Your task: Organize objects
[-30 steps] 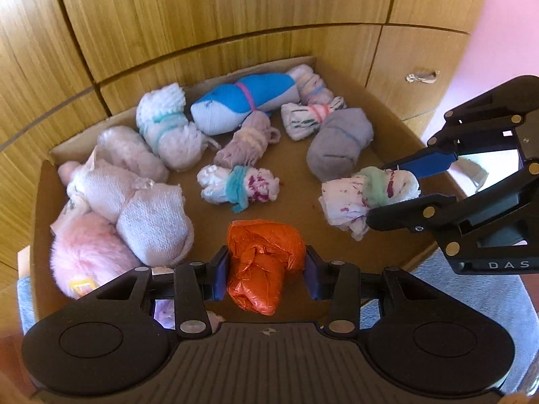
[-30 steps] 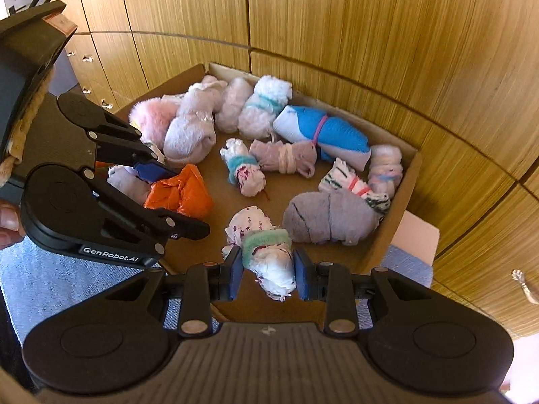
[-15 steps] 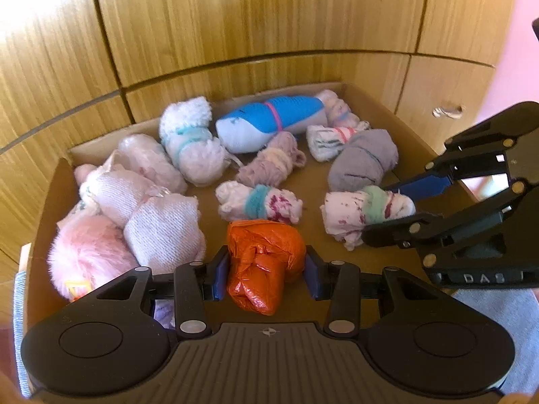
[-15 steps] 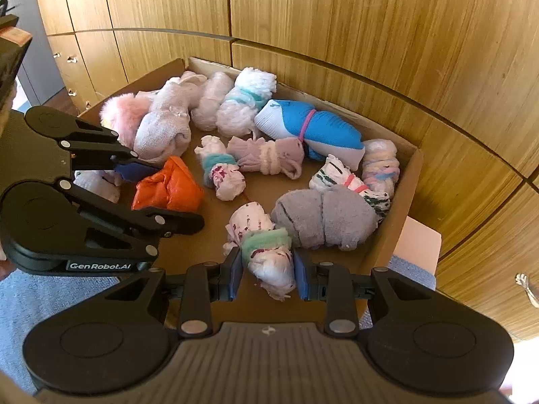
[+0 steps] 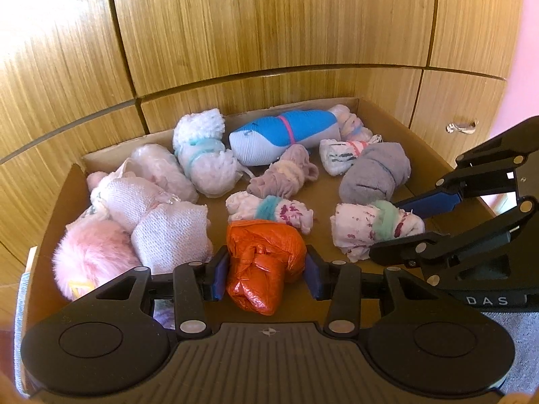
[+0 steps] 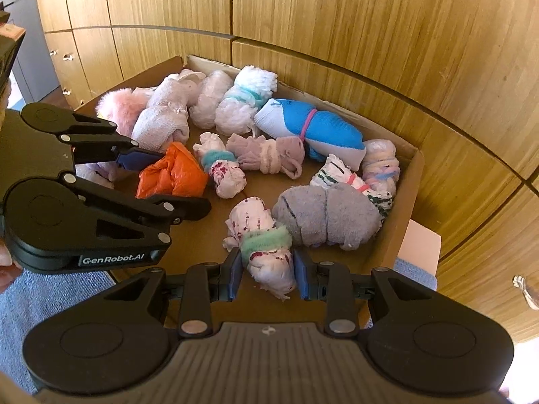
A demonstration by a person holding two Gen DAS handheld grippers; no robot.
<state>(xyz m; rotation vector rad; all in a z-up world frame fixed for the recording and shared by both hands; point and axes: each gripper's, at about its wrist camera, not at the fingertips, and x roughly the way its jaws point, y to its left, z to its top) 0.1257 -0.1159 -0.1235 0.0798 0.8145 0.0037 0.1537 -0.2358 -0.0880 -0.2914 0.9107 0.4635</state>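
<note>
A cardboard box (image 5: 427,158) holds several rolled sock bundles. Low over the box's near edge, my left gripper (image 5: 266,269) is shut on an orange crinkled bundle (image 5: 262,259), blue pads pressing both its sides. In the right wrist view the same gripper (image 6: 175,181) comes in from the left with the orange bundle (image 6: 171,173). My right gripper (image 6: 267,276) is shut on a white, red-speckled roll with a green band (image 6: 262,235). From the left wrist view, that roll (image 5: 363,229) lies at the box's right, clamped by the right gripper (image 5: 394,229).
Also in the box are a blue-and-white sock (image 5: 283,134), a grey roll (image 5: 374,175), a pink fluffy bundle (image 5: 87,256) and several pale rolls. Wooden cupboard doors (image 5: 269,33) rise just behind, with a metal handle (image 5: 461,127). Blue-grey carpet (image 6: 50,289) lies in front.
The left wrist view has tipped upward, showing more cupboard and the box lower in frame. Both bundles stay clamped in the same place.
</note>
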